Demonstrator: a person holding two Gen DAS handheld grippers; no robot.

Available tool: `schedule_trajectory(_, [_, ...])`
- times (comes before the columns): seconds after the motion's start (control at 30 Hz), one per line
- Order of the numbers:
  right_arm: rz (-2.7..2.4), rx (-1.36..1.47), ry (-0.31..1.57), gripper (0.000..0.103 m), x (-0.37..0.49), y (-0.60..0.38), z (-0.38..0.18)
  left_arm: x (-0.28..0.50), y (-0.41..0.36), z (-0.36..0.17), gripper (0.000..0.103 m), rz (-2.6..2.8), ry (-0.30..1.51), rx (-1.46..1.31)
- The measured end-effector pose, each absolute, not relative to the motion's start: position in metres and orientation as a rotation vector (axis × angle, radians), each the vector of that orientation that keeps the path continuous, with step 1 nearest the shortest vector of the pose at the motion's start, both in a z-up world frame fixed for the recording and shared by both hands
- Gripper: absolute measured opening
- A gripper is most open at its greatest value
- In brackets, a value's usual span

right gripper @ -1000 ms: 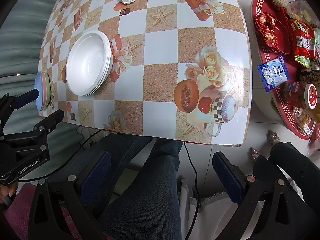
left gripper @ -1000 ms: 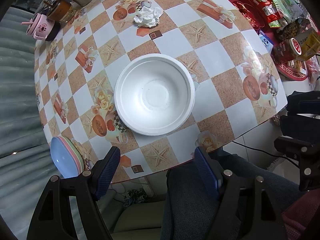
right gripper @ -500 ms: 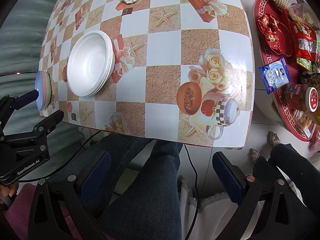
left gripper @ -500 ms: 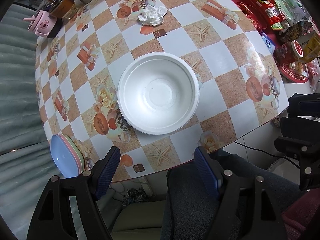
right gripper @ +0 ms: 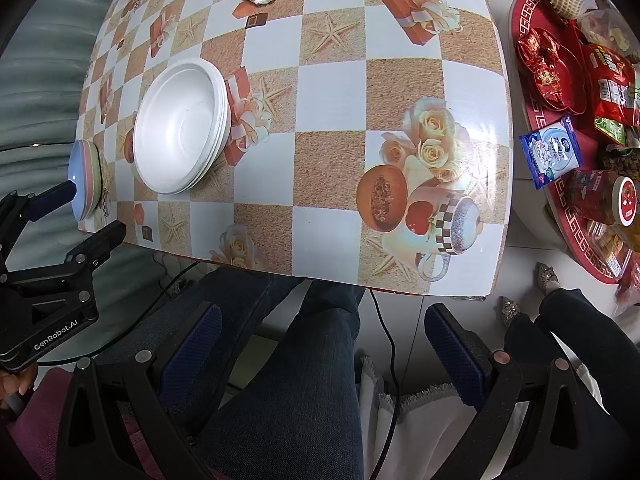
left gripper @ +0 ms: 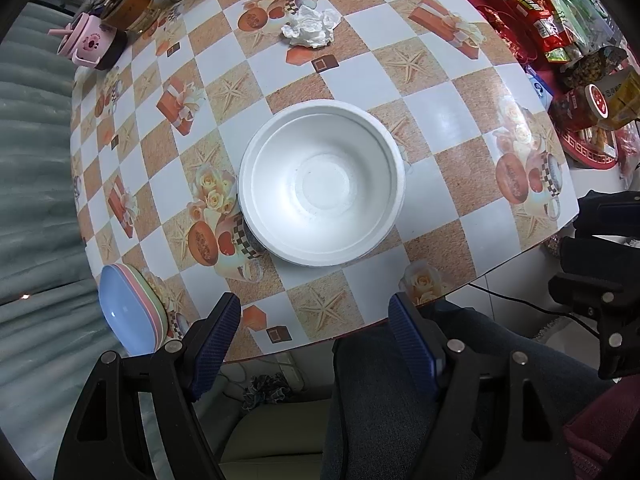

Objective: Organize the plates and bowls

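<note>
A table (left gripper: pixel 448 120) covered with a checkered oilcloth printed with starfish, roses and gift boxes is seen from above in both wrist views. A red round tray (right gripper: pixel 532 92) loaded with snack packets is seen just beside the table's right edge. A stack of white foam bowls (left gripper: pixel 322 186), nested upright, is set near the table's front edge, well apart from either gripper. A stack of pastel plates (left gripper: pixel 128 312), blue on top with pink and green rims under it, is placed at the front left corner of the table. The left gripper (left gripper: pixel 314 330) is held above the table's front edge, jaws spread wide, nothing between them, nothing touched. The right gripper (right gripper: pixel 322 346) is held over the person's jeans-clad legs off the table, jaws likewise wide apart and empty. A crumpled white tissue (left gripper: pixel 310 26) is seen farther back, and a pink mug (left gripper: pixel 90 40) at the far left edge.
</note>
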State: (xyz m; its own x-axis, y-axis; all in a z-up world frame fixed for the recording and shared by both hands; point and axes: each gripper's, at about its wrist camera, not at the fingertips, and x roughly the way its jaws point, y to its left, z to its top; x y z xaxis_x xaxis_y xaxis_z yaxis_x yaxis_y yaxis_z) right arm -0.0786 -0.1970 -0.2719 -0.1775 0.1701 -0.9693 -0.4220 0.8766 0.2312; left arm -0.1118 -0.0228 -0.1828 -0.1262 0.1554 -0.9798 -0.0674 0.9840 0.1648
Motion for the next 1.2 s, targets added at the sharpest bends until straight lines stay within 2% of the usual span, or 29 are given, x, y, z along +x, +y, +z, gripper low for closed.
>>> schedule_trajectory(0.97, [0.539, -0.279, 1.718, 0.102, -0.078, -0.178, -0.282, -0.124, 0.001, -0.192, 0.080, 0.223, 1.700, -0.064])
schedule_trajectory(1.2, [0.510, -0.272, 1.707, 0.102, -0.075, -0.163, -0.285, -0.125, 0.032, -0.191, 0.080, 0.269, 1.647, -0.105])
